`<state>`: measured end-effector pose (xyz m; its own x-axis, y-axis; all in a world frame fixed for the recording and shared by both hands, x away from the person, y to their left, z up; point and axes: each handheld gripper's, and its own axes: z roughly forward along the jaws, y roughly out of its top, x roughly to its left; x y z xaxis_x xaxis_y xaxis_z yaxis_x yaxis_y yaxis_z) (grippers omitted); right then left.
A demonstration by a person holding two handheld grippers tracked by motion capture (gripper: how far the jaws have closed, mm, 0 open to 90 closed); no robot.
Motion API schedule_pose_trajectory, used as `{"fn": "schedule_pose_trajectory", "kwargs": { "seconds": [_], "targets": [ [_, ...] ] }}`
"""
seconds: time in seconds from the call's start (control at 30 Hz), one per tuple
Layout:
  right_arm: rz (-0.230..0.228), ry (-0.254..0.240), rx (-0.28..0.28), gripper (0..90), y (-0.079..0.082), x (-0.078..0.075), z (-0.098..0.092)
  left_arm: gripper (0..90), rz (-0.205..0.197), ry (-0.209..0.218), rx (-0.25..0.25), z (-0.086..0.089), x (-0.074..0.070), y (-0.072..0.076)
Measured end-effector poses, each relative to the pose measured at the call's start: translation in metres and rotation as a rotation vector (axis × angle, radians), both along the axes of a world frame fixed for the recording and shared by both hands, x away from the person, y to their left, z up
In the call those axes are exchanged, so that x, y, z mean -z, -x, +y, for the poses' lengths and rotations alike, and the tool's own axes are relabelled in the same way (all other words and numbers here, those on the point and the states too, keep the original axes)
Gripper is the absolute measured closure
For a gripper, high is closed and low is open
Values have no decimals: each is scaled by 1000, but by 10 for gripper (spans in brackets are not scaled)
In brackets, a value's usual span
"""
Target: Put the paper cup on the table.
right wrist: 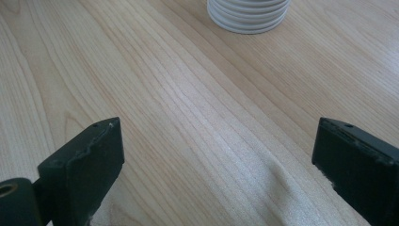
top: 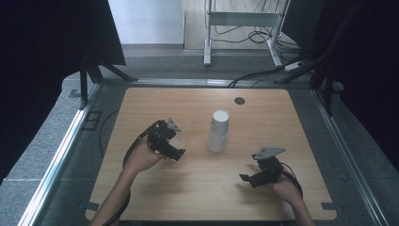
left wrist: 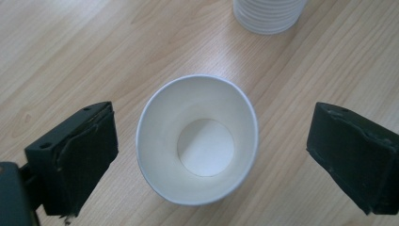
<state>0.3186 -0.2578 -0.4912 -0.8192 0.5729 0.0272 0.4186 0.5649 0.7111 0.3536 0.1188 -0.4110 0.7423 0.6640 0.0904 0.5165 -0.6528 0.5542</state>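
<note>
Left gripper view: my left gripper [left wrist: 209, 155] spread, single cup [left wrist: 197, 139] upright mid-frame between jaws, untouched. Right gripper [right wrist: 214, 169] spread, empty; cup stack [right wrist: 248, 14] top edge.

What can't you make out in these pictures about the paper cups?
- Stack of white paper cups: cup count too small in the high view; top cut off by the edge in both gripper views.
- Single white paper cup: largely hidden behind the left gripper in the high view.
</note>
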Motion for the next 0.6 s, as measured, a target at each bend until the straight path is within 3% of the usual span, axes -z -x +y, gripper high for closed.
{"fn": "schedule_pose_trajectory", "kwargs": {
  "seconds": [0.37, 0.6],
  "targets": [
    [7, -23, 10, 23, 0, -2, -2, 0, -80, 99, -21, 15, -4, 26],
    [11, -22, 15, 23, 0, -2, -3, 0, -167, 141, -2, 24, -3, 46]
  ]
}}
